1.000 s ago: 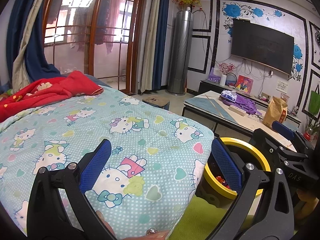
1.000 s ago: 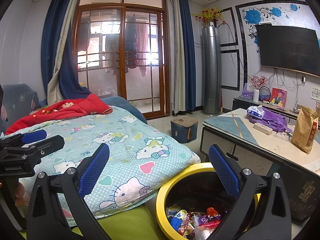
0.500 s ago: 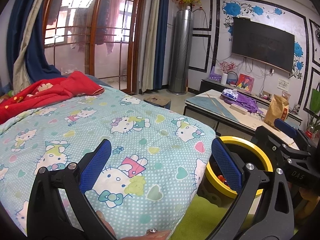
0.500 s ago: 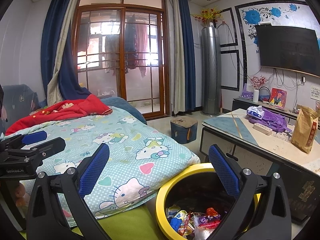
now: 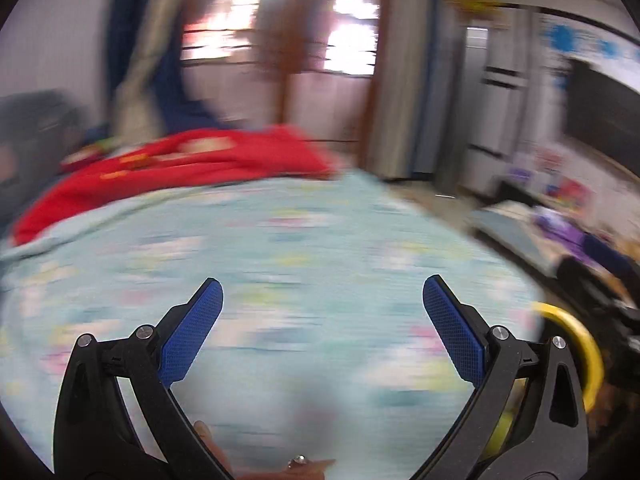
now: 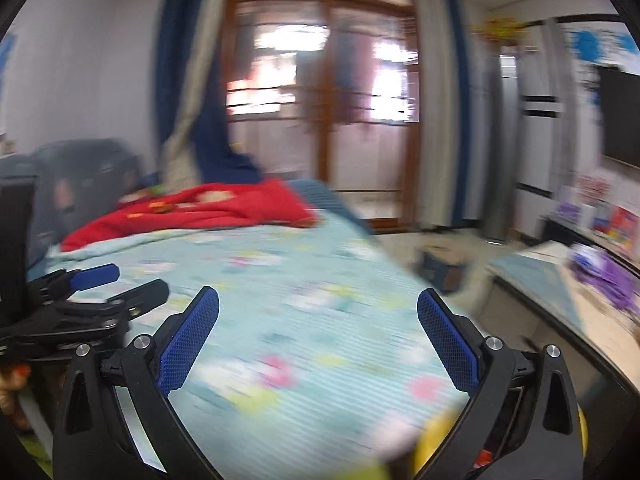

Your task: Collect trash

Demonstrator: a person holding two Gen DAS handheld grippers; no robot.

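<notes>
Left wrist view, heavily blurred: our left gripper [image 5: 322,334] and right gripper [image 6: 318,336] both gape wide, holding nothing, over the quilt [image 5: 304,248]; the yellow bin [image 5: 576,354] sits right; blur could mislead our aim.

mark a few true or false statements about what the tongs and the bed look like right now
1. The left tongs are open and hold nothing. True.
2. The right tongs are shut on a wrapper. False: they are open and empty.
3. A crumpled red fabric blanket lies at the far end of the light blue cartoon-print bed cover. True.
4. The yellow-rimmed round trash bin sits on top of the bed cover. False: it stands off the bed's edge, at the right of the left wrist view.
5. Both views are sharp. False: both backgrounds are smeared by motion blur.
</notes>
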